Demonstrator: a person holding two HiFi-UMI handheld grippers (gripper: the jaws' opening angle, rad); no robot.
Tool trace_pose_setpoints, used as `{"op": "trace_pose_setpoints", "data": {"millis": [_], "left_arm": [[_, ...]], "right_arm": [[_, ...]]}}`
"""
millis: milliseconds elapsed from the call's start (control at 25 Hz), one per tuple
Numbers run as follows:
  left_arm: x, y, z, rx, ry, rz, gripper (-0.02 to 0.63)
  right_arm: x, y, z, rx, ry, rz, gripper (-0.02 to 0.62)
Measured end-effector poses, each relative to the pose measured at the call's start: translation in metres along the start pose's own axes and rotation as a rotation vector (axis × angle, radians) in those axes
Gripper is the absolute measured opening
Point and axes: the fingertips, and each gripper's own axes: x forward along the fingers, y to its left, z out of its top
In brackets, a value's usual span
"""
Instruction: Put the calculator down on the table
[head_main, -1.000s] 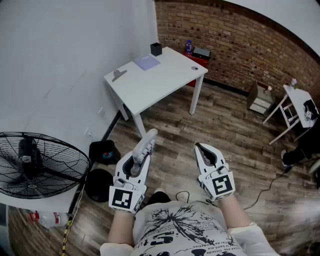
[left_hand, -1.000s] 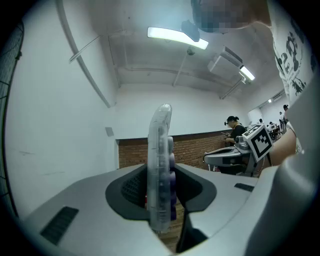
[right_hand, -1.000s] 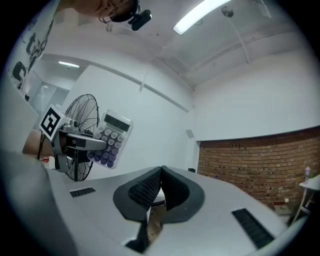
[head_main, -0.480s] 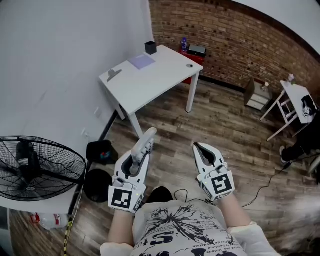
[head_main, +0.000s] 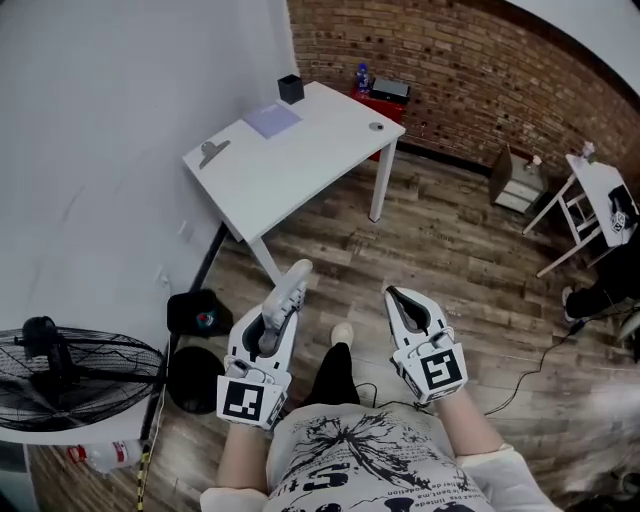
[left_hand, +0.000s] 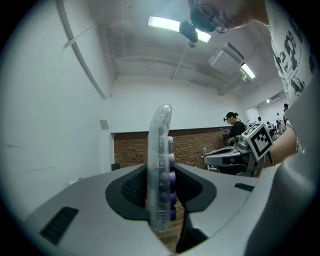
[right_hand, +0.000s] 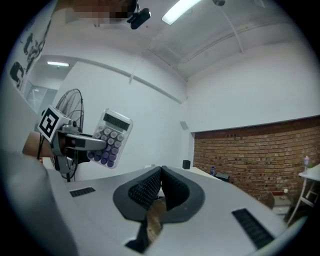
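Clear-plastic calculator (left_hand: 160, 165) with purple keys stands edge-on between the jaws of the left gripper (head_main: 278, 312). The jaws are partly apart and clamped on its lower end, and most of its body projects past the tips. Right gripper (right_hand: 160, 186) has its jaws closed pad to pad with nothing between them; white table (head_main: 300, 170) lies well ahead of both jaw pairs, calculator not yet on it.

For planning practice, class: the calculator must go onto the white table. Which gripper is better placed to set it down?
Left. The left gripper is shut on the calculator; the right gripper is shut and empty, and no nearer the table.
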Motion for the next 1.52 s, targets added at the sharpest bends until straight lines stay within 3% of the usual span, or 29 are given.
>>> {"op": "trace_pose_setpoints", "data": {"millis": [320,600,960,1280,1520], "left_arm": [[0.141,0.088,-0.010,-0.030,0.006,-0.024,0.140],[0.258,0.185,-0.002,-0.039,-0.018,-0.019,0.140],[0.339,0.248,-0.013,-0.054,0.018,0.001,0.140],[0.396,0.279,-0.033,-0.053,0.052,0.098,0.140],[0.458,0.315,-0.042,-0.100,0.076,0.217,0.140]], "right_arm": [[0.138,-0.086,0.002,-0.039,0.054,-0.020,0.014],[0.276,-0.153,0.019,-0.041,0.030,-0.037,0.015],[0.381,-0.198,0.019,-0.029,0.008,-0.020,0.014],[0.464,-0.237,-0.007,-0.011,0.017,0.095,0.014],[0.552,-0.272,-0.001,-0.023,-0.004,0.258,0.014]]}}
